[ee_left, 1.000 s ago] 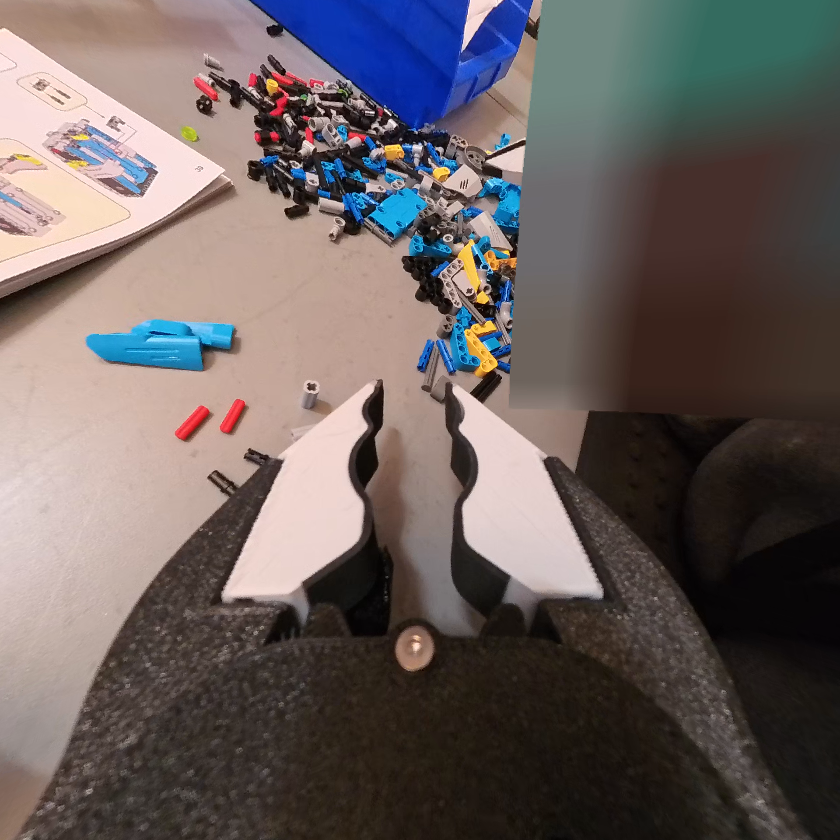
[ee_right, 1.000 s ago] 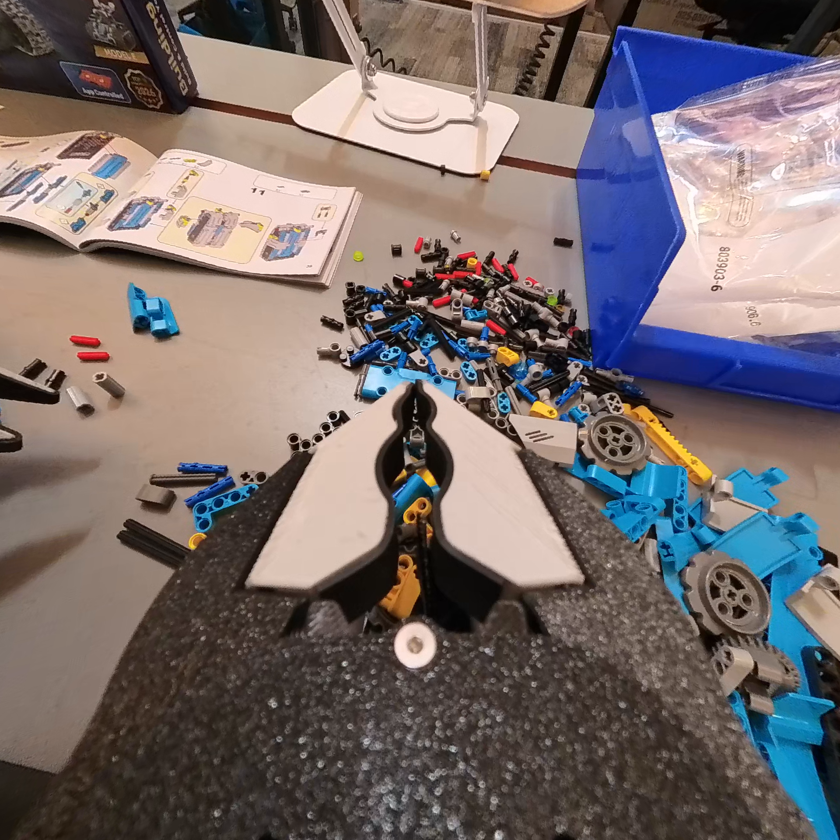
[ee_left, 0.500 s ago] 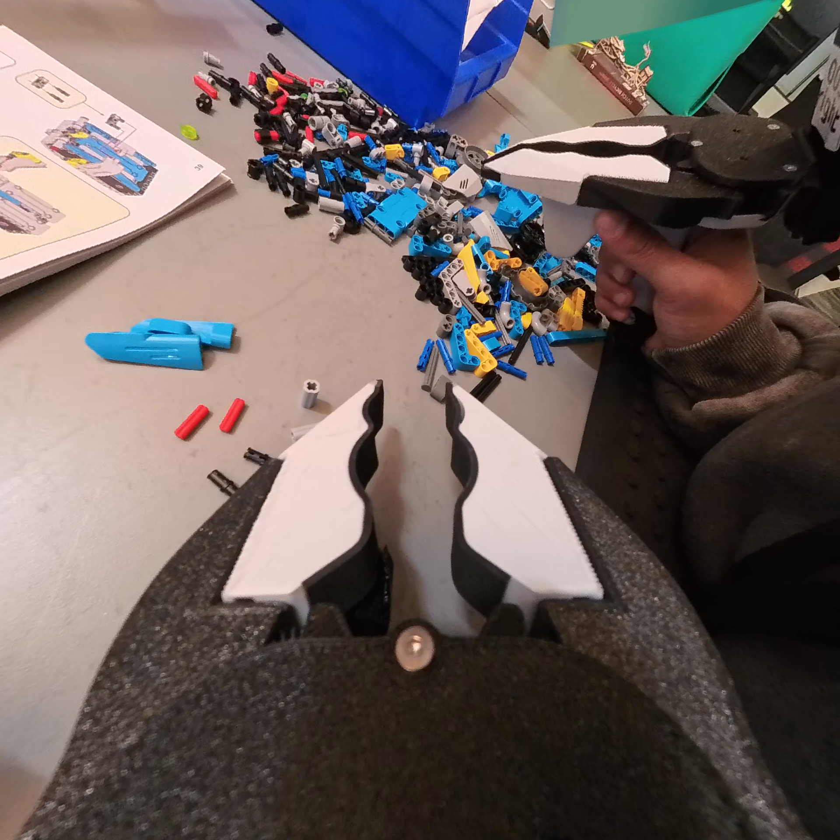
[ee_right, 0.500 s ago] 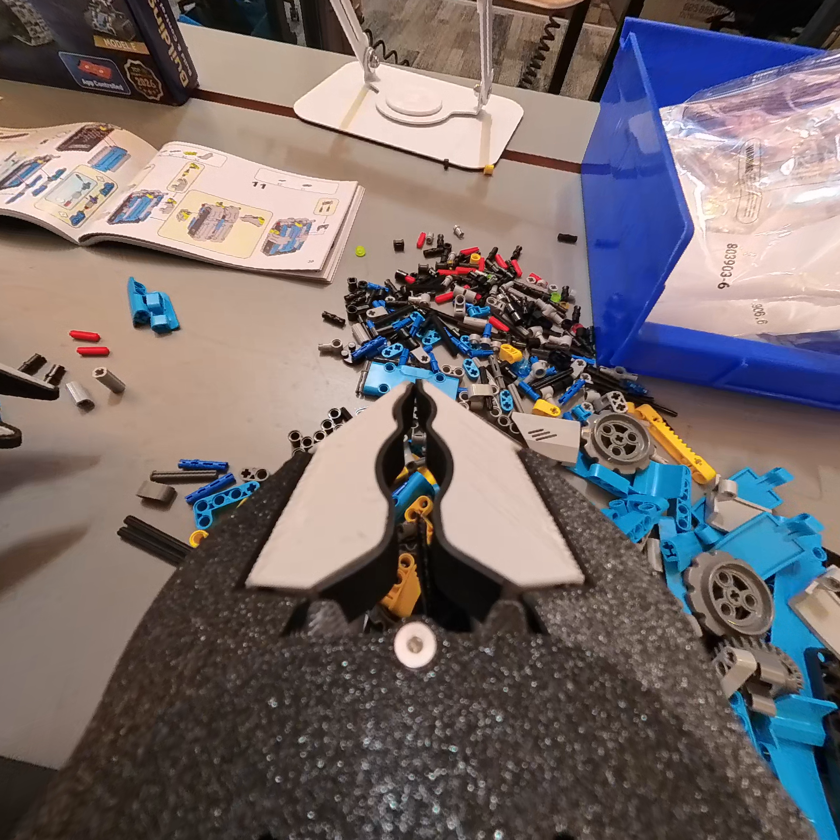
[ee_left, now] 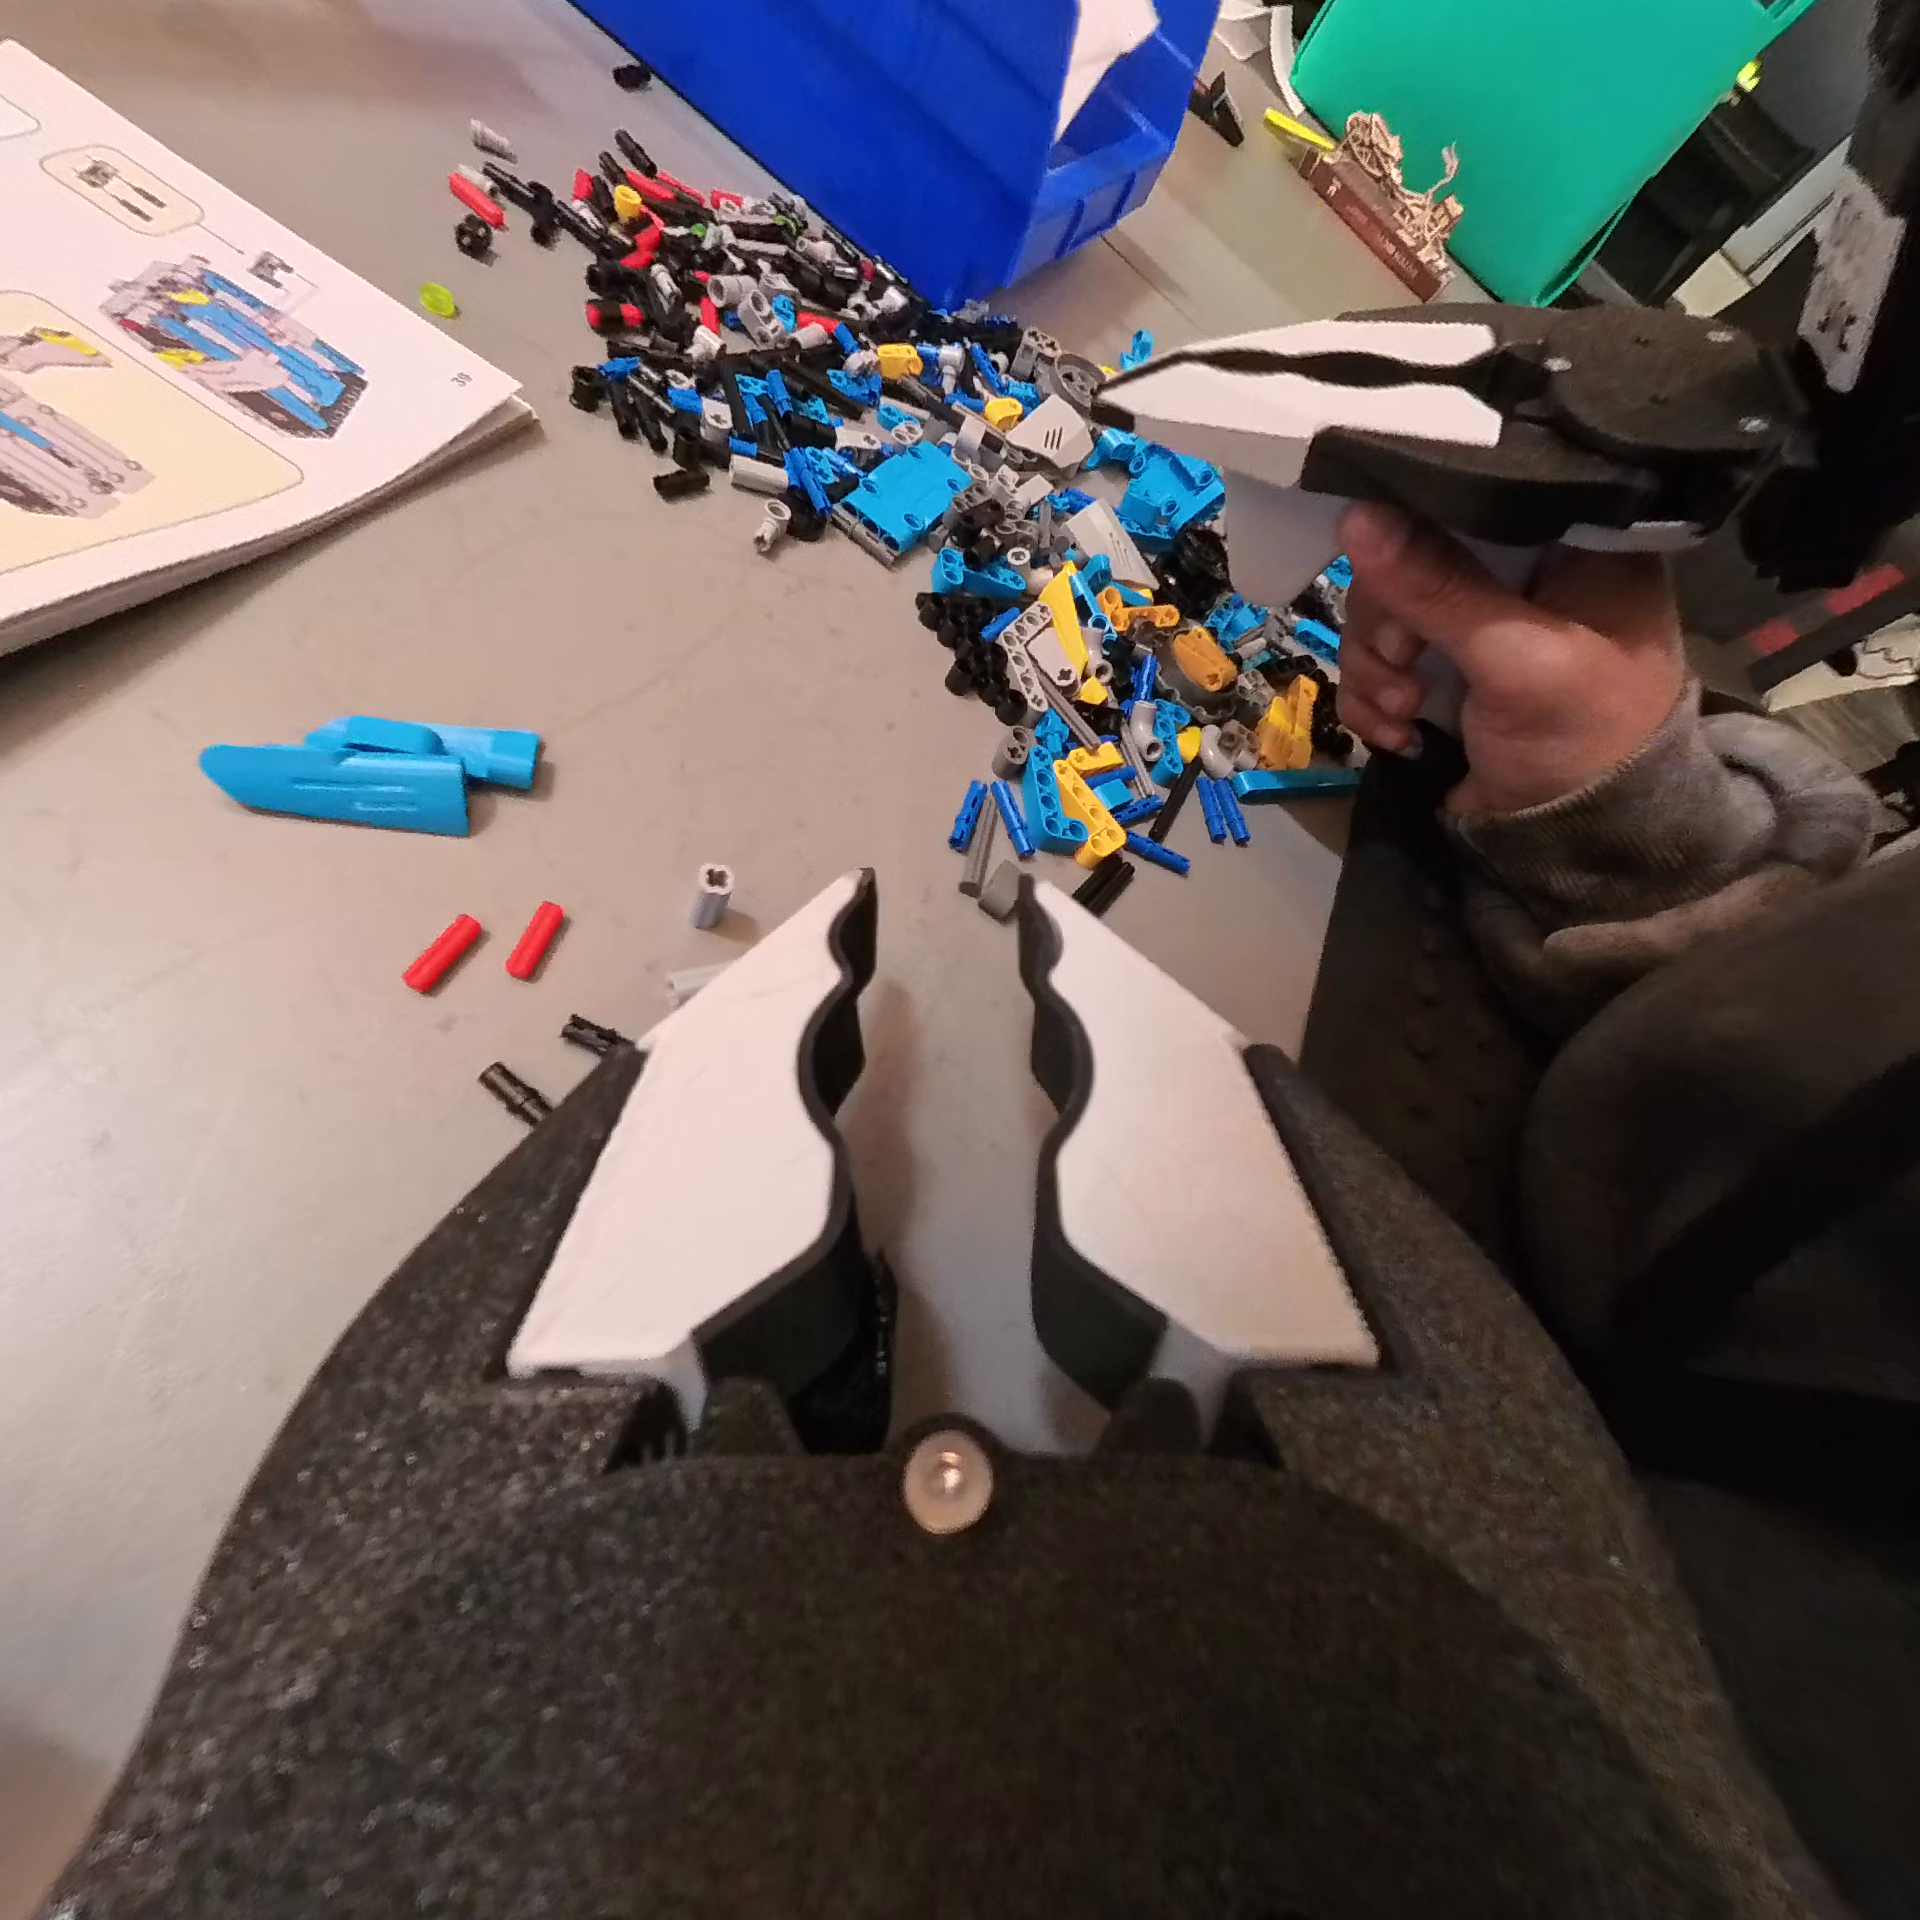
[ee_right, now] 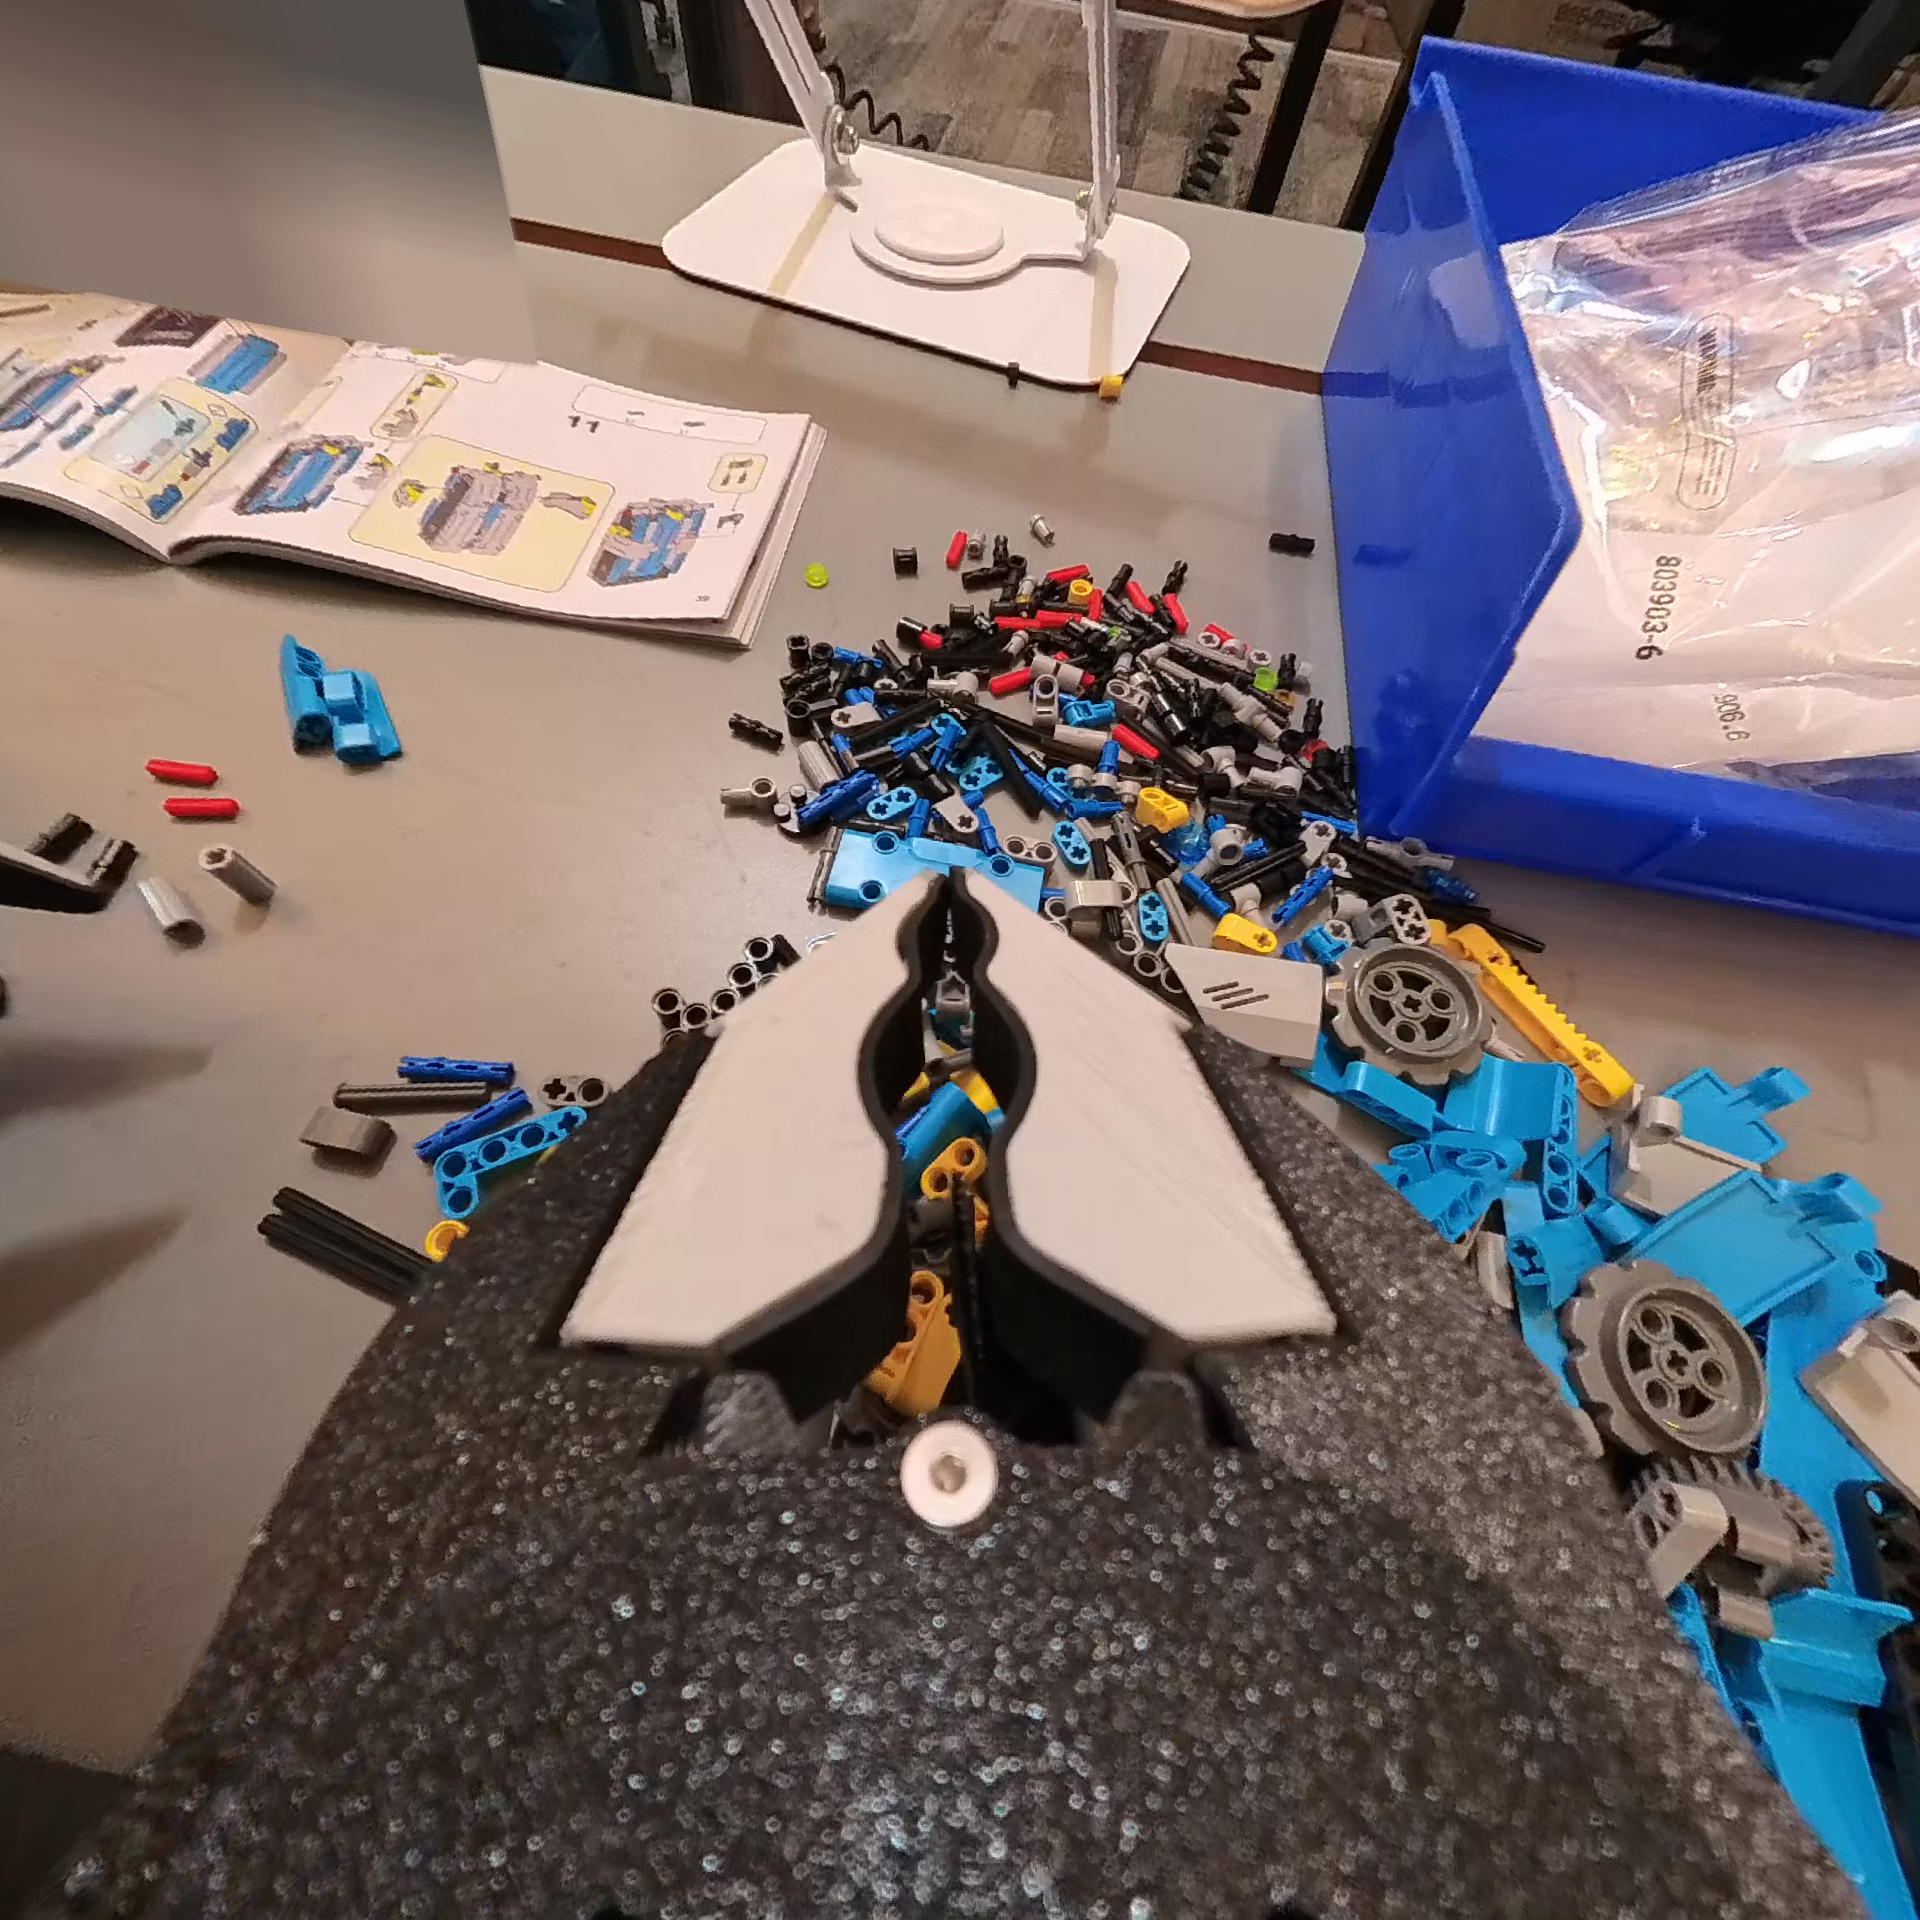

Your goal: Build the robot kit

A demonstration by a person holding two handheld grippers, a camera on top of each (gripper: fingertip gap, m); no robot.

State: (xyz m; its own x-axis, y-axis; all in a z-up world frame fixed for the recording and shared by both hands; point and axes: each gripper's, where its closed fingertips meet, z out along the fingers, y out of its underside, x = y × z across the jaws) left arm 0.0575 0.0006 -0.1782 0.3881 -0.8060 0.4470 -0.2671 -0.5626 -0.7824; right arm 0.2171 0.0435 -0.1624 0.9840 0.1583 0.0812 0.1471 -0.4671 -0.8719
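Observation:
My left gripper [ee_left: 943, 891] is open and empty, low over the grey table [ee_left: 260, 1143] near its front edge. A grey connector [ee_left: 713, 894] lies just left of its tips, with two red pins [ee_left: 442, 951] and two black pins [ee_left: 514, 1091] further left. My right gripper [ee_right: 951, 883] is shut with nothing seen between its tips. It hovers over the near side of a pile of small blue, black, grey and yellow building pieces [ee_right: 1091, 748]. In the left wrist view a hand [ee_left: 1507, 665] holds it [ee_left: 1112, 393] above the pile [ee_left: 935, 468].
A blue bin [ee_right: 1455, 520] with a plastic bag [ee_right: 1714, 468] stands behind the pile on the right. An open instruction booklet [ee_right: 468, 488] and a light-blue assembled part [ee_right: 338, 707] lie on the left. A white lamp base [ee_right: 925, 249] is at the back. Grey gears [ee_right: 1408, 1003] lie at the right. Spacing between my two grippers at the tips: around 15 cm.
Almost nothing. The right wrist view has shifted very slightly. Both grippers keep the same opening and the left has not moved.

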